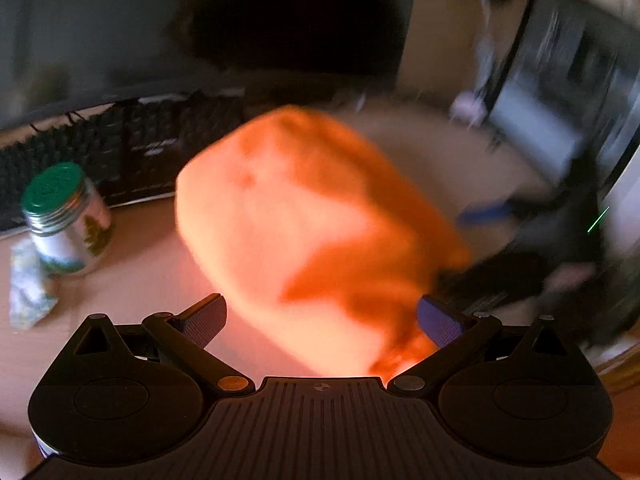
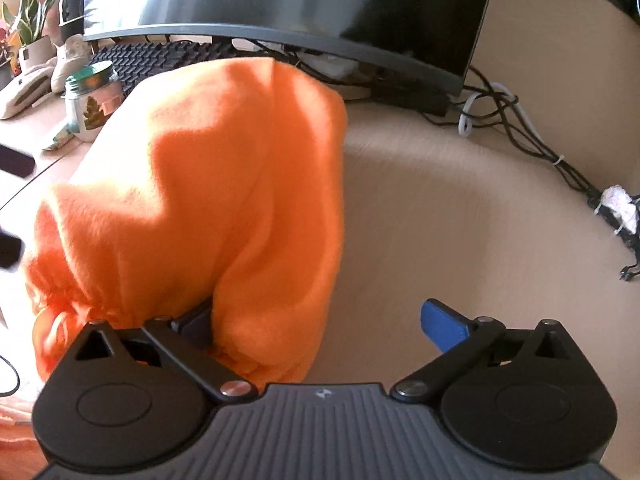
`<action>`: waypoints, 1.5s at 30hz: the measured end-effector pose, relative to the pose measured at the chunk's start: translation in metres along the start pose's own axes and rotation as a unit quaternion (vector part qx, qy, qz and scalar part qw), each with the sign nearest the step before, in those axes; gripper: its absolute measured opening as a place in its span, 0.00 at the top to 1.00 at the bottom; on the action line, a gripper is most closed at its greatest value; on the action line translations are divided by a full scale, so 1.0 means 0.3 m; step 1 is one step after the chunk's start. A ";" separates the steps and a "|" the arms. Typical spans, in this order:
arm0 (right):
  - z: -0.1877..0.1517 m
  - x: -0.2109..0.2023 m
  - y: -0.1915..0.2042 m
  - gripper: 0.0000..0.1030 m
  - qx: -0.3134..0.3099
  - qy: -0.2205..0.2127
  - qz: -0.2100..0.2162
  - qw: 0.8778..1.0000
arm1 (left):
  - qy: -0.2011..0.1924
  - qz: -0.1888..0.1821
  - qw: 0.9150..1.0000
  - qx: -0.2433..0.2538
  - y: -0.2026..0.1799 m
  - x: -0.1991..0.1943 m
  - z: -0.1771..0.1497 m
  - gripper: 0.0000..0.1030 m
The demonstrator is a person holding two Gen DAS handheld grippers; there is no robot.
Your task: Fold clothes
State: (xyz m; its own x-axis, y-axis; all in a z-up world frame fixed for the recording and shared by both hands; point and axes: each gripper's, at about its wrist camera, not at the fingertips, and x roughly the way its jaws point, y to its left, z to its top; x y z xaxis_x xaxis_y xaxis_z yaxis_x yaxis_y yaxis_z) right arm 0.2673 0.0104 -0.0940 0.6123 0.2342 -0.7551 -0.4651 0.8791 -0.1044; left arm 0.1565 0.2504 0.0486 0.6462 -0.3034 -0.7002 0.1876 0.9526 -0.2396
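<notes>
An orange fleece garment (image 2: 208, 192) lies folded into a thick bundle on the beige desk (image 2: 460, 208); it also shows, blurred, in the left wrist view (image 1: 304, 232). My left gripper (image 1: 322, 316) is open, its blue pads on either side of the bundle's near end. My right gripper (image 2: 320, 324) is open; its left finger (image 2: 196, 322) is partly hidden under the cloth's edge and its right finger (image 2: 444, 326) is over bare desk. The other gripper (image 1: 560, 240) appears blurred at the right of the left wrist view.
A green-lidded jar (image 2: 90, 96) (image 1: 64, 216) stands left of the garment. A black keyboard (image 2: 160, 58) (image 1: 120, 152) and a monitor (image 2: 320, 4) are behind. Cables (image 2: 520, 128) run at the back right. A plant pot (image 2: 36, 50) is far left.
</notes>
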 end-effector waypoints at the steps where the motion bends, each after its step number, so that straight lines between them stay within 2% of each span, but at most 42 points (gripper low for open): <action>1: -0.002 0.006 0.008 0.01 0.000 0.000 -0.001 1.000 | -0.013 -0.029 0.999 -0.027 0.020 -0.015 0.019 0.00; 3: 0.000 0.018 0.021 0.01 -0.004 0.000 -0.008 1.000 | -0.039 -0.084 0.992 -0.082 0.052 -0.024 0.050 0.00; 6: 0.015 0.027 0.027 0.01 -0.018 -0.001 -0.014 1.000 | -0.067 -0.111 0.982 -0.137 0.062 0.029 0.080 0.00; 8: 0.024 0.027 0.030 0.00 -0.029 0.000 -0.017 0.999 | -0.074 -0.089 0.978 -0.176 0.077 0.111 0.080 0.00; 9: 0.023 0.017 0.028 0.00 -0.034 -0.003 -0.016 0.999 | -0.062 -0.069 0.974 -0.205 0.093 0.158 0.071 0.00; 12: 0.011 -0.018 0.015 0.00 -0.049 -0.008 -0.006 0.999 | -0.028 -0.011 0.957 -0.287 0.137 0.295 0.045 0.00; 14: -0.004 -0.041 -0.005 0.00 -0.054 -0.010 0.005 0.998 | -0.056 0.008 0.952 -0.301 0.104 0.260 0.035 0.00; 16: -0.011 -0.071 -0.026 0.00 -0.056 -0.021 0.009 0.998 | -0.093 0.029 0.952 -0.288 0.036 0.176 0.018 0.00; 19: -0.038 -0.161 -0.091 0.00 -0.009 -0.061 0.039 0.997 | -0.143 0.092 0.954 -0.247 -0.109 0.027 -0.050 0.00; 21: -0.071 -0.228 -0.138 0.00 0.029 -0.089 0.067 0.993 | -0.173 0.139 0.951 -0.217 -0.214 -0.062 -0.117 0.00; 23: -0.127 -0.284 -0.170 0.00 0.045 -0.118 0.091 0.988 | -0.200 0.186 0.944 -0.186 -0.322 -0.140 -0.190 0.00; 27: -0.253 -0.376 -0.186 0.00 0.071 -0.168 0.116 0.976 | -0.191 0.245 0.934 -0.176 -0.513 -0.214 -0.333 0.00; 31: -0.308 -0.474 -0.177 0.00 0.056 -0.145 0.159 0.975 | -0.174 0.269 0.926 -0.200 -0.654 -0.224 -0.421 0.00; 34: -0.375 -0.526 -0.172 0.00 0.037 -0.169 0.137 0.975 | -0.182 0.293 0.919 -0.188 -0.732 -0.234 -0.462 0.00; 37: -0.426 -0.565 -0.191 0.00 0.045 -0.195 0.124 0.972 | -0.173 0.304 0.924 -0.154 -0.778 -0.234 -0.489 0.00; 43: -0.410 -0.636 -0.242 0.00 0.055 -0.214 0.116 0.968 | -0.190 0.303 0.922 -0.148 -0.774 -0.251 -0.456 0.00; 45: -0.409 -0.640 -0.242 0.00 0.053 -0.217 0.109 0.969 | -0.185 0.296 0.926 -0.143 -0.783 -0.249 -0.447 0.00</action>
State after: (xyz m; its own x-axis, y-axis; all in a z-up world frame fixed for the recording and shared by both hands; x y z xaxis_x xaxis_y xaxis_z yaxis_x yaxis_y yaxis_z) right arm 0.1050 -0.1493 -0.0211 0.7282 0.5517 -0.4066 -0.5596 0.8212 0.1120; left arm -0.0350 0.0460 0.0670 0.7920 0.3497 -0.5005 -0.4508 0.8878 -0.0931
